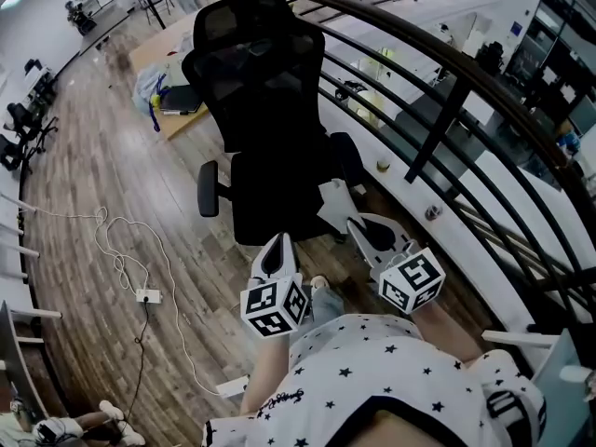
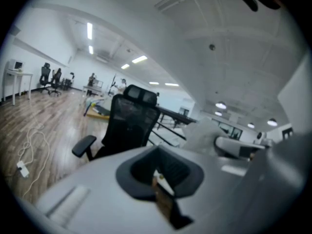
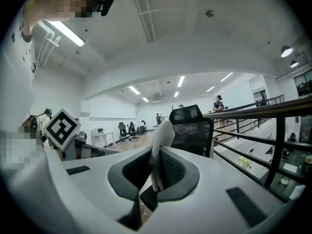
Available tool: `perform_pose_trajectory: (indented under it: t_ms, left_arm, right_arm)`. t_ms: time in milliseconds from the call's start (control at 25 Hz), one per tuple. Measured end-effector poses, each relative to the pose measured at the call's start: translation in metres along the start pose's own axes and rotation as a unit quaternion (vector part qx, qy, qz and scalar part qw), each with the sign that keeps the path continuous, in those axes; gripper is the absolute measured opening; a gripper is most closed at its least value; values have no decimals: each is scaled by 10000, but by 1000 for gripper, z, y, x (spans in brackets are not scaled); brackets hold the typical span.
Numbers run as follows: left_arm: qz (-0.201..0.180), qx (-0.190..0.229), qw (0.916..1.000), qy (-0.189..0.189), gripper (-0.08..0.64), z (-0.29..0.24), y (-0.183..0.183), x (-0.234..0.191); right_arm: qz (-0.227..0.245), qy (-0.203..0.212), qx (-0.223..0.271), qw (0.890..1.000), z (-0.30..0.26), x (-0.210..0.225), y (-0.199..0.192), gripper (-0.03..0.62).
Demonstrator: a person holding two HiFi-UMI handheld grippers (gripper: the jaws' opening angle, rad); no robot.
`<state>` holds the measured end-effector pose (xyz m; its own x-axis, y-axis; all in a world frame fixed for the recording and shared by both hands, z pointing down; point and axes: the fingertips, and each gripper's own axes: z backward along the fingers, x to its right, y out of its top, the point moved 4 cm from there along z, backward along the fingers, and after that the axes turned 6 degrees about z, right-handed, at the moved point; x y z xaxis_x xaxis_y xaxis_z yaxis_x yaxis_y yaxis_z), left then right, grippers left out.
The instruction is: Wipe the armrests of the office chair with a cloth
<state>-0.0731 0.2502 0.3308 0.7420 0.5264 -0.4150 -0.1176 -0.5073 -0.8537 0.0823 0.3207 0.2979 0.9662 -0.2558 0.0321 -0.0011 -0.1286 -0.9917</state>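
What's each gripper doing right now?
Left gripper: closed, nothing between the jaws.
Right gripper: closed on the white cloth.

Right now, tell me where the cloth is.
The cloth is clamped in the right hand-held gripper, right of centre in the head view, beside the office chair's seat, on its railing side.
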Motion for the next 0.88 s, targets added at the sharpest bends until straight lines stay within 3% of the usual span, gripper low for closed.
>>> perform_pose_trajectory:
  t_ms: [240,880]
  left_arm:
    - [-55,-235,9997,-59,6,-41,18,-15]
    - [-247,-313,9987,-330,6,-132,59,-38]
  right_arm:
    - [-21,-109,-11,9999,-40,24,10,29]
    - [-121,-544,-3,9984,-119,94,16,29]
